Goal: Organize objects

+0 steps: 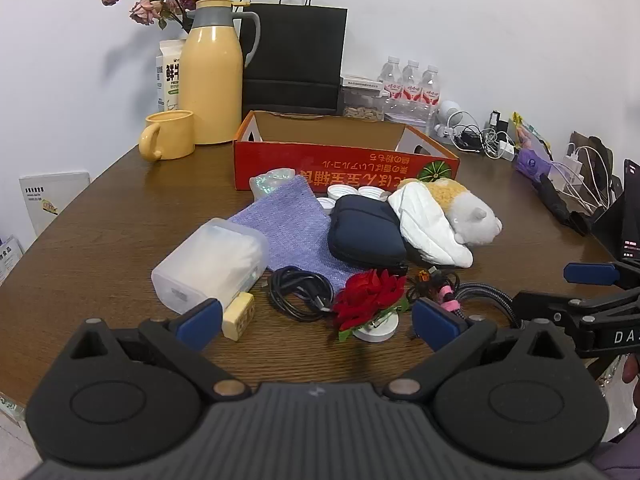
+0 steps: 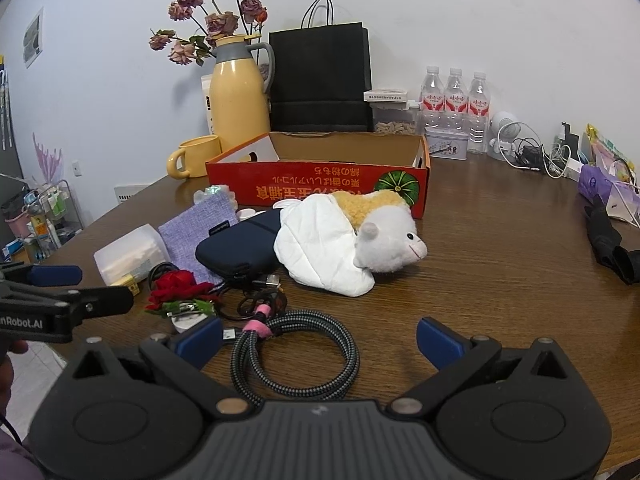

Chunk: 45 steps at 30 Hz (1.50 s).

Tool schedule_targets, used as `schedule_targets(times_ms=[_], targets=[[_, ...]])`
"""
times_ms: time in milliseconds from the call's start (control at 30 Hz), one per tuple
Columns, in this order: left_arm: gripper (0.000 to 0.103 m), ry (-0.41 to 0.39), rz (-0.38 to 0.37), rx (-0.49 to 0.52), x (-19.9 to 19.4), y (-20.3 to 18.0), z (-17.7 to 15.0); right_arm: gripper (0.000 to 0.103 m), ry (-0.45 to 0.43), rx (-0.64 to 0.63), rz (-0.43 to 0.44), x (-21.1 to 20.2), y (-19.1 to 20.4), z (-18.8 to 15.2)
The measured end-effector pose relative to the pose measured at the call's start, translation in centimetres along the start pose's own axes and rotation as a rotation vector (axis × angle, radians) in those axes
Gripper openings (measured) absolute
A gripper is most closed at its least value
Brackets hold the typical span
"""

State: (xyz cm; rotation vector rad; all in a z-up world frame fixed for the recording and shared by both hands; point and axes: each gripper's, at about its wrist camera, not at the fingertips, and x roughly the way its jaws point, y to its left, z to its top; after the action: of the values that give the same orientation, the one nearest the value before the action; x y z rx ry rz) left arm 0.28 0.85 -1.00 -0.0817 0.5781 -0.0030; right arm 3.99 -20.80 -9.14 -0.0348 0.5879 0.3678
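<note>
A red cardboard box (image 1: 344, 168) (image 2: 320, 184) stands open at the middle of the brown table. In front of it lies a heap: a plush toy (image 1: 464, 212) (image 2: 384, 236) on white cloth, a navy pouch (image 1: 364, 236) (image 2: 236, 248), a purple cloth (image 1: 296, 224), a clear plastic container (image 1: 208, 264) (image 2: 128, 254), a black cable (image 1: 300, 288), a red flower (image 1: 368, 292) (image 2: 176, 286) and a braided cable (image 2: 296, 356). My left gripper (image 1: 316, 320) hovers open before the flower. My right gripper (image 2: 320, 338) is open above the braided cable.
A yellow thermos (image 1: 212, 76), yellow mug (image 1: 170, 134), black paper bag (image 1: 296, 56) and three water bottles (image 1: 412, 84) line the back wall. Chargers and cords (image 1: 488, 140) clutter the right side. A dark folded item (image 2: 608, 240) lies at far right.
</note>
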Motion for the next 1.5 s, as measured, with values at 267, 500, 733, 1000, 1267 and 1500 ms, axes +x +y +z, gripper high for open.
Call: schedule_targets(times_ms=[267, 500, 733, 1000, 1267, 1500], targets=[[0.103, 0.004, 0.000, -0.005, -0.06, 0.11, 0.00, 0.103, 0.001, 0.000, 0.000, 0.01, 0.02, 0.01], [0.103, 0.006, 0.000, -0.008, -0.09, 0.17, -0.01, 0.103, 0.002, 0.001, 0.001, 0.02, 0.03, 0.00], [0.103, 0.010, 0.001, -0.010, 0.00, 0.35, -0.03, 0.103, 0.003, 0.002, 0.002, 0.04, 0.04, -0.13], [0.103, 0.016, 0.005, -0.014, 0.17, 0.49, -0.22, 0.103, 0.007, 0.004, 0.005, 0.06, 0.17, -0.36], [0.103, 0.016, 0.005, -0.014, 0.25, 0.50, -0.21, 0.103, 0.007, 0.004, 0.005, 0.06, 0.16, -0.31], [0.103, 0.017, 0.012, -0.019, 0.43, 0.71, -0.09, 0.103, 0.009, 0.003, 0.005, 0.07, 0.17, -0.29]])
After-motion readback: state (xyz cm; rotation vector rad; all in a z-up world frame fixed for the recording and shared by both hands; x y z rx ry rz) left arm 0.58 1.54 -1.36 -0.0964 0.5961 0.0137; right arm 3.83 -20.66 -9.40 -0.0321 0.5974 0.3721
